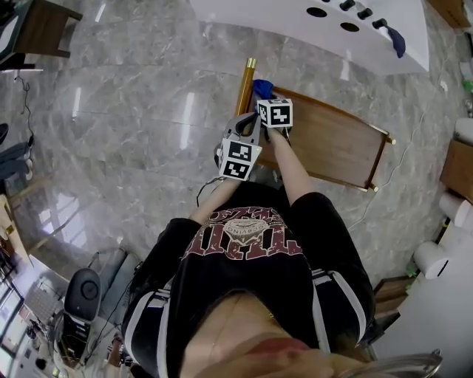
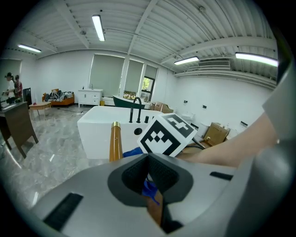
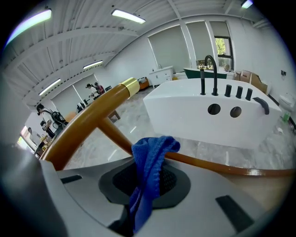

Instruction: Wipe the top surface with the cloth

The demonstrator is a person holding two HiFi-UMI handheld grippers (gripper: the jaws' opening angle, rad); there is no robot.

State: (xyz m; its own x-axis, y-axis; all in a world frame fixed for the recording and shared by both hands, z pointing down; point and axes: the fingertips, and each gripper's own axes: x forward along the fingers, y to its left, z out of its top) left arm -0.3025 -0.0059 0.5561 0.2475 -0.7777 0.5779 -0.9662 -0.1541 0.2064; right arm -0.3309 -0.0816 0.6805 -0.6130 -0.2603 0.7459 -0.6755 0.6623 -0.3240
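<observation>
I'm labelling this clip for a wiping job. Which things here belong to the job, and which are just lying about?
Part of the job:
- blue cloth, pinched in the right gripper
- wooden table top

Just lying about:
- white bathtub
- black faucet on its rim

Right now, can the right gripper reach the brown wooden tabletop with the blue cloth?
Probably yes: the right gripper, shut on the blue cloth, hangs at the brown wooden tabletop's corner; the wood looks bare, left gripper aside.
</observation>
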